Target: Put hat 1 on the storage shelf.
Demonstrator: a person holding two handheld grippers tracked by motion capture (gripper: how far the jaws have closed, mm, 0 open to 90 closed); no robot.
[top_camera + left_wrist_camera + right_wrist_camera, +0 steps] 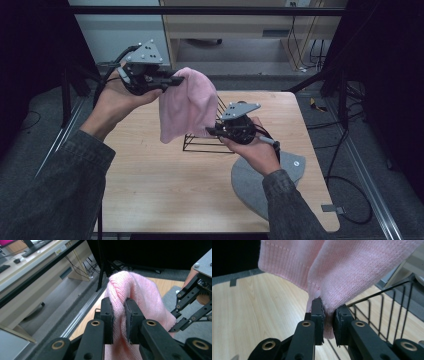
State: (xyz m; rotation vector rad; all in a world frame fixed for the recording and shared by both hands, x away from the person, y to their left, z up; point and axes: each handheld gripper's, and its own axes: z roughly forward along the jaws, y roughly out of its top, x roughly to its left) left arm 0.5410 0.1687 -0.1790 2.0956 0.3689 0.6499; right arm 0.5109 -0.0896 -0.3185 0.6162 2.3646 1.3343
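A pink knitted beanie (186, 106) hangs in the air above the wooden table (150, 170), held between both hands. My left gripper (176, 80) is shut on the beanie's top, up at the left; in the left gripper view its pads pinch a fold of the pink knit (120, 312). My right gripper (212, 131) is shut on the beanie's lower ribbed edge (327, 322), lower and to the right. A black wire rack (202, 142) stands on the table just under the beanie, and its bars (387, 315) show behind the right jaws.
A grey felt mat (250, 182) lies on the table's right front, under the right forearm. Black frame posts (342, 85) stand at the table's far corners. A desk (235, 25) with cables stands beyond the table.
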